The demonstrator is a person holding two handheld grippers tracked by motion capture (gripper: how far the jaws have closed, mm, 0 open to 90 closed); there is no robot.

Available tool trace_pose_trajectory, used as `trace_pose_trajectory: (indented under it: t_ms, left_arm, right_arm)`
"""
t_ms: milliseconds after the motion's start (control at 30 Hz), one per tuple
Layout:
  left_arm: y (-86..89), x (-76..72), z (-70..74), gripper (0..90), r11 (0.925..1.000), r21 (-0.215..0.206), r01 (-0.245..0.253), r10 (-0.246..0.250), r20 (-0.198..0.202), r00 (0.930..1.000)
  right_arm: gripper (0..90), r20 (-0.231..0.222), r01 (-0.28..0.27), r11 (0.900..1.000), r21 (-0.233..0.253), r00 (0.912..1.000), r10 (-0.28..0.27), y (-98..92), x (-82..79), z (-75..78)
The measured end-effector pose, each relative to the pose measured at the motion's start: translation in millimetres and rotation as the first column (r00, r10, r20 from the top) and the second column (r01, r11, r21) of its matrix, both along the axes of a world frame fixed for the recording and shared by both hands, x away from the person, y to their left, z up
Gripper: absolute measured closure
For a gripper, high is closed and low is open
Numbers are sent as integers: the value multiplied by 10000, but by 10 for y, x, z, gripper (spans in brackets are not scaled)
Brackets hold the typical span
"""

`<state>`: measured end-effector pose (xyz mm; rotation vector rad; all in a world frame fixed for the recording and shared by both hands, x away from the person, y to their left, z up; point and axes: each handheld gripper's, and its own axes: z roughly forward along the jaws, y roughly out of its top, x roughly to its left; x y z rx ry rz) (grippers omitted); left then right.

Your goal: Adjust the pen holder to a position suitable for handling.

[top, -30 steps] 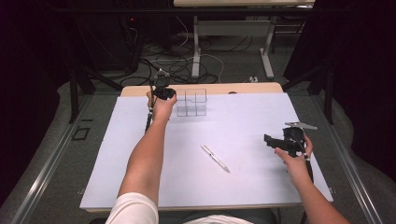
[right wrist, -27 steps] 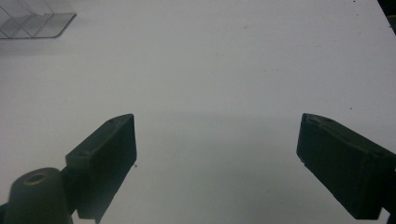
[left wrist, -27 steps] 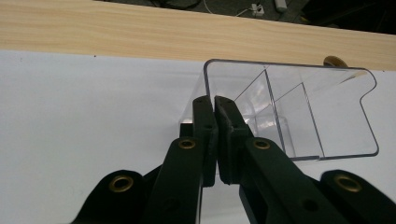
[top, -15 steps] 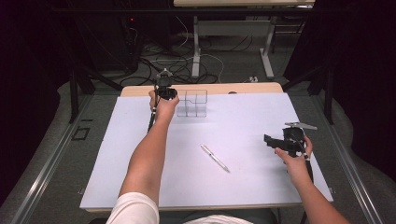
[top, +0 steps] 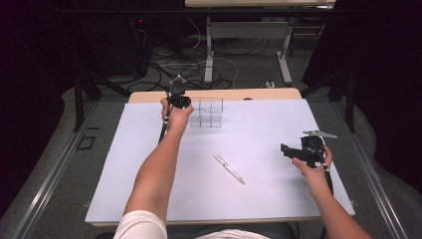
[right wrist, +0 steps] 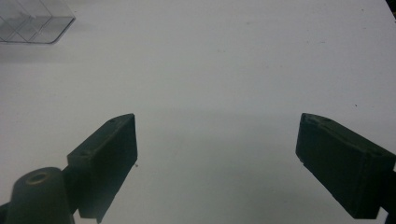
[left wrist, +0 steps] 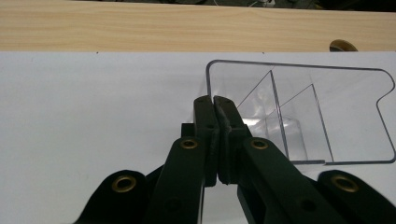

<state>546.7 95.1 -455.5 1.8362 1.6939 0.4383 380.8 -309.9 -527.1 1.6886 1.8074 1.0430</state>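
Left gripper [top: 178,94] sits at the upper centre-left of the high view, held by the left hand [top: 175,115] at the far edge of the white sheet [top: 259,134]. In the left gripper view its jaws are pressed flat together, tips meeting just at the near-left corner of the clear plastic organizer [left wrist: 299,112] — no visible gap, nothing seen between them. Can't tell whether the tips actually touch the plastic wall or just overlap it in the picture.

Organizer: transparent, with inner dividers forming compartments, standing on the white sheet close to its far edge, just right of the left gripper in the high view [top: 206,112]. It also shows in the top-left corner of the right gripper view [right wrist: 32,21], well apart from that gripper.

Right gripper [top: 298,149] is at the right-centre of the high view, held in the right hand [top: 313,167] above the sheet. Jaws spread wide in its own view — bare white sheet between them, nothing held.

A white pen [top: 229,168] lies diagonally on the sheet near the middle of the high view, between the two arms, apart from both grippers and from the organizer.

Wooden table edge [left wrist: 187,25] runs across the top of the left gripper view, beyond the sheet.
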Motion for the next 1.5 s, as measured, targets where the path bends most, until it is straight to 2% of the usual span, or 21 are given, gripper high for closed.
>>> trace_pose_trajectory:
  t_ms: [133,300,433,600,767,867,933,967,1033,1133,1500]
  left_arm:
    - [-42,-81,0,898,10000,87,26,-25,-114,9999]
    - [-75,-205,-6,898,9998,30,203,-203,-73,9998]
    - [-75,-298,-8,899,9995,32,310,-309,-265,9992]
    - [-69,-400,2,898,9995,-142,287,-290,-252,9993]
    - [-58,-482,22,897,9991,-200,374,-382,-413,9984]
    - [-77,-530,19,896,9990,-216,383,-390,-329,9987]
    - [-96,-557,22,897,9988,-12,493,-493,-462,9977]
    - [-107,-573,17,897,9989,-124,457,-462,-376,9982]
    - [-112,-605,11,897,9986,-176,506,-515,-524,9973]
    - [-124,-657,3,896,9985,-325,433,-447,-450,9980]
    - [-143,-777,0,886,9950,-767,647,-699,-682,9952]
  right_arm:
    - [126,-28,3,10000,29,10000,-3,4,0,-2]
    - [127,10,7,10000,30,10000,-7,8,-3,5]
    - [127,2,-28,10000,-26,10000,28,8,5,-3]
    - [128,-4,-51,10000,-22,10000,51,21,-1,-2]
    - [128,-48,-40,10000,-8,10000,40,32,-1,-5]
    - [128,-92,-7,10000,28,10000,8,43,-1,-8]
    - [128,-123,12,10000,51,9999,-11,48,-4,-7]
    - [128,-123,12,10000,51,9999,-11,48,-4,-7]
    - [128,-96,3,10000,47,10000,-3,46,-3,-9]
    - [128,-119,-17,10000,21,9999,18,48,-5,-13]
    - [129,-126,-86,10000,-19,9999,86,53,2,-20]
